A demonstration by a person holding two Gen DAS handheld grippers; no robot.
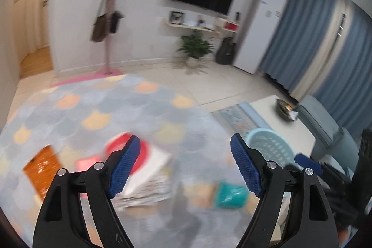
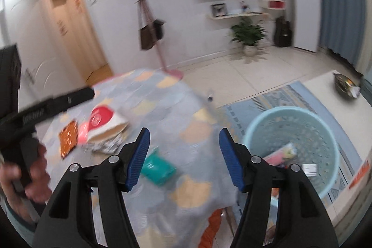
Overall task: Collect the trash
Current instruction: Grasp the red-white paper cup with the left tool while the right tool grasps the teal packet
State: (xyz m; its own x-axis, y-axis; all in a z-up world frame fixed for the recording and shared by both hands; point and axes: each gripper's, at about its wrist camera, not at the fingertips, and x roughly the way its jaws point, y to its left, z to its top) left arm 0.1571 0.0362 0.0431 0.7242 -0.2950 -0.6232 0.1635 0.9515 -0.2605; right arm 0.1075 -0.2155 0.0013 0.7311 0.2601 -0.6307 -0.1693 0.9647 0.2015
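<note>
Both claws are hanging wide apart and empty over a cloth-covered surface: the right gripper (image 2: 183, 155) is gaping w/ nothing between its blue pads, and the left gripper (image 1: 186, 166) is doing likewise, touching nothing. Taking the pale blue basket (image 2: 325, 131) as the landmark, the teal wrapper (image 2: 160, 169) is lying just left of it, on the patterned cloth (image 2: 162, 108), nearest the right gripper's left pad; farther left of the basket, the red-and-white packet (image 2: 104, 122), a pink piece (image 2: 82, 131) and the orange packet (image 2: 68, 138) are sitting bunched together atop crumpled paper. Some litter is already resting inside the basket. Likely risks: the views are blurring, so a hurried close may be missing the thin teal wrapper or pinching the cloth w/ it, dragging the other trash off; the two claws are also working near each other and could be colliding.
</note>
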